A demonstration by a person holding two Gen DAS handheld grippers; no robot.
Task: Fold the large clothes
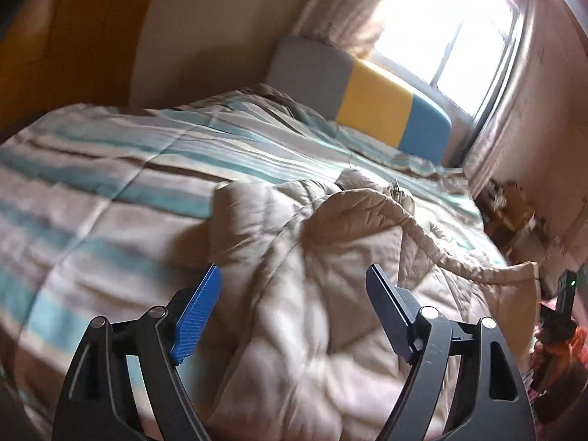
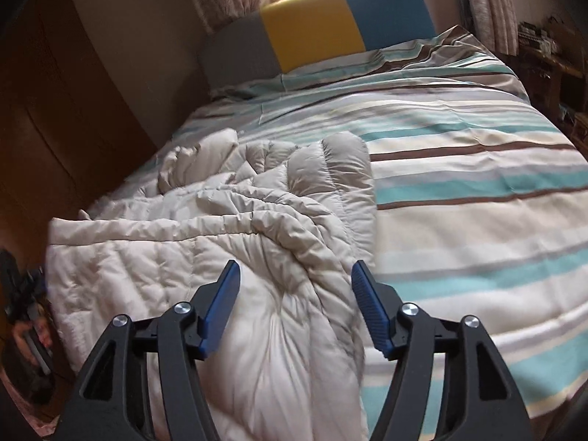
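One bed (image 2: 477, 191) with a striped cover fills both views, its grey, yellow and blue headboard (image 2: 312, 25) under the window. A beige quilted coat (image 2: 228, 220) lies crumpled on the cover, along the bed's near edge. Both tools hang above it with jaws apart and nothing between them: the left tool (image 1: 294, 286) and the right tool (image 2: 294, 283).

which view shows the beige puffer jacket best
The right wrist view: the beige puffer jacket lies sharp, its quilted folds stretching up the striped bedspread. The left wrist view shows it blurred and closer.
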